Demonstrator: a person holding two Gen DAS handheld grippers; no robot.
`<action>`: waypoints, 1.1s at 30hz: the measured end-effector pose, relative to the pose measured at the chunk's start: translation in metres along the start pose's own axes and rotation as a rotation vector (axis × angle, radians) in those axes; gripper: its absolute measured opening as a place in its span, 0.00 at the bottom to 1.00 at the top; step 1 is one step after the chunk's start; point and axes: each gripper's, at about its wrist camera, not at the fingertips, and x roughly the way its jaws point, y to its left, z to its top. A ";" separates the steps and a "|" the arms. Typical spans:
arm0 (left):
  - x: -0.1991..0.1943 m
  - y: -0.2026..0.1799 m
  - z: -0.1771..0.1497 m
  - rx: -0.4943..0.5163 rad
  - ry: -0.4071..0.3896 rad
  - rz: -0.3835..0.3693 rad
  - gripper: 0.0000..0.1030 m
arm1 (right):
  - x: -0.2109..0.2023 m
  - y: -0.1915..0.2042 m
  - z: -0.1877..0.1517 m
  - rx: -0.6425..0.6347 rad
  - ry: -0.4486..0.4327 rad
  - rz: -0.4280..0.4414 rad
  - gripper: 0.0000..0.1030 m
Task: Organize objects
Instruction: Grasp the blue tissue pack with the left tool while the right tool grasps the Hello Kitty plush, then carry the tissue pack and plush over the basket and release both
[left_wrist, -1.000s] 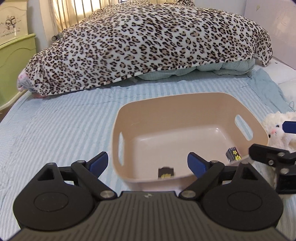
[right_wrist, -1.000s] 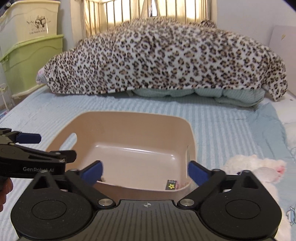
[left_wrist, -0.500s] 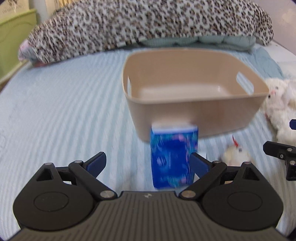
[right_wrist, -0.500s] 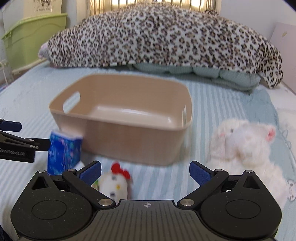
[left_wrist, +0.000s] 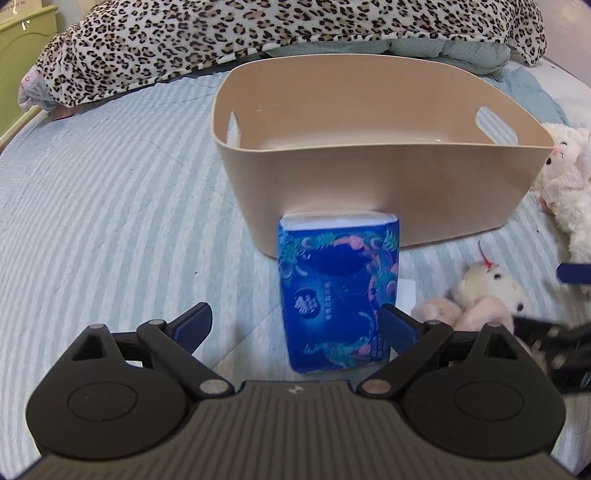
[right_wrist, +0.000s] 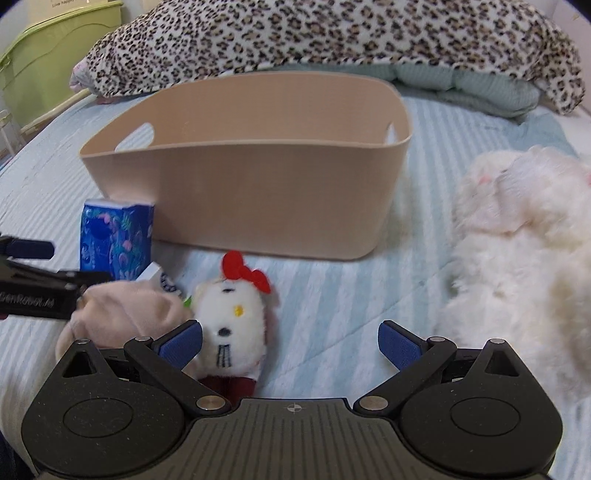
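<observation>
A beige plastic bin (left_wrist: 369, 177) stands on the striped bed; it also shows in the right wrist view (right_wrist: 258, 192). A blue tissue pack (left_wrist: 338, 291) stands upright in front of the bin, partly between my left fingers, untouched; it also shows in the right wrist view (right_wrist: 114, 240). My left gripper (left_wrist: 295, 325) is open and empty. A small white kitty plush with a red bow (right_wrist: 232, 317) lies beside my right gripper's left finger, next to a pink plush (right_wrist: 125, 310). My right gripper (right_wrist: 290, 345) is open and empty. A large white fluffy plush (right_wrist: 524, 258) lies at the right.
A leopard-print blanket (left_wrist: 258, 33) is heaped across the back of the bed. A green cabinet (right_wrist: 40, 66) stands at the far left. A small white box (right_wrist: 159, 277) lies behind the pink plush. The other gripper's arm (right_wrist: 37, 291) crosses the left edge.
Both grippers have dropped lower and pulled back from above the bin toward the bed. The tissue pack and plush toys in front of the bin have come into view.
</observation>
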 end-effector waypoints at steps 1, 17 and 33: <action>0.002 -0.001 0.002 0.000 0.001 -0.006 0.94 | 0.003 0.002 0.000 -0.005 0.003 0.004 1.00; 0.030 -0.002 0.015 -0.078 0.049 -0.117 0.65 | 0.015 -0.004 0.000 0.141 0.069 0.173 0.43; -0.013 0.013 -0.001 -0.048 -0.004 -0.061 0.62 | -0.032 -0.020 -0.002 0.127 -0.047 0.120 0.35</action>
